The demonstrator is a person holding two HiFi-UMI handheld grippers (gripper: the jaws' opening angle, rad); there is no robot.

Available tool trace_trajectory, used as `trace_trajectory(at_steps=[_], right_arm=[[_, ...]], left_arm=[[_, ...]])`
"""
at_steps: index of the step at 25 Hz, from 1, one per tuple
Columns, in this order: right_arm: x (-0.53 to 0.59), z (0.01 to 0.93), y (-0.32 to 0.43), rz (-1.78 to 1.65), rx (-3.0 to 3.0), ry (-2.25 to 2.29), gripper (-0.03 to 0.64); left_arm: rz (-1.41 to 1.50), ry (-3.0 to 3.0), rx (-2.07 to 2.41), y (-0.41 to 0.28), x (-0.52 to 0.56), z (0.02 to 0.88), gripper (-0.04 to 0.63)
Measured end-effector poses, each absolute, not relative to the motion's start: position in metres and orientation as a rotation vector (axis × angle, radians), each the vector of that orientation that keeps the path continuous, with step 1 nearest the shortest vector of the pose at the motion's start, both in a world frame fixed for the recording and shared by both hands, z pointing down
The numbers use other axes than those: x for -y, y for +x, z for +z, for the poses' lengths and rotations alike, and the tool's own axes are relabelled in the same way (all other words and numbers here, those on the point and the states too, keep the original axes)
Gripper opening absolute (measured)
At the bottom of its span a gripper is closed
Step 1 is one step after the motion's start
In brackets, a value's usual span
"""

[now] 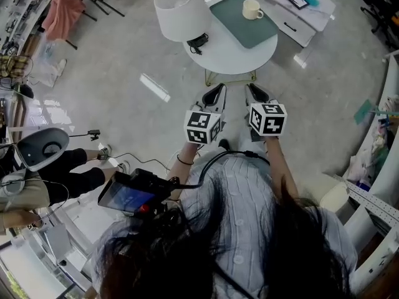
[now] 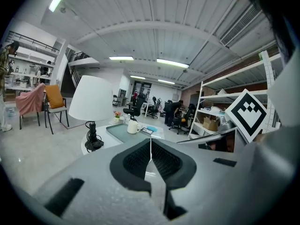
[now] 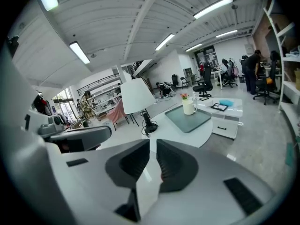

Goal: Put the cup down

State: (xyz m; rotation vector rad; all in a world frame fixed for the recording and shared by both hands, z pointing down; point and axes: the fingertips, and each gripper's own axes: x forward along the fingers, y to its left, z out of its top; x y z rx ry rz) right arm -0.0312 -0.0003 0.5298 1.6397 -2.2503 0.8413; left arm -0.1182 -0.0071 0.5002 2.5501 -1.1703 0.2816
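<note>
Cup [image 1: 252, 9] stands on tray [image 1: 240, 28]; lampshade [image 1: 179, 10] hides part of table [image 1: 234, 58].

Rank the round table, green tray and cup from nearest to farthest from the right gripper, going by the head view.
1. Round table, its rim just ahead of the right gripper.
2. Green tray, on the table's far right part.
3. Cup, on the tray's far end.

On my remote feed, a round white table [image 1: 232, 58] carries a lamp [image 1: 181, 11] and a green tray [image 1: 240, 25].
</note>
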Motion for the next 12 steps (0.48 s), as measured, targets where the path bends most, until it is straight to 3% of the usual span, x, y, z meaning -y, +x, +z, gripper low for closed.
trace_trajectory(at_steps=[12], right_arm=[[-0.086, 0.518, -0.062, 0.799, 2.252, 1.697, 0.063]], left_arm=[[0.245, 2.586, 1.109, -0.143, -0.069, 0.5, 0.018]])
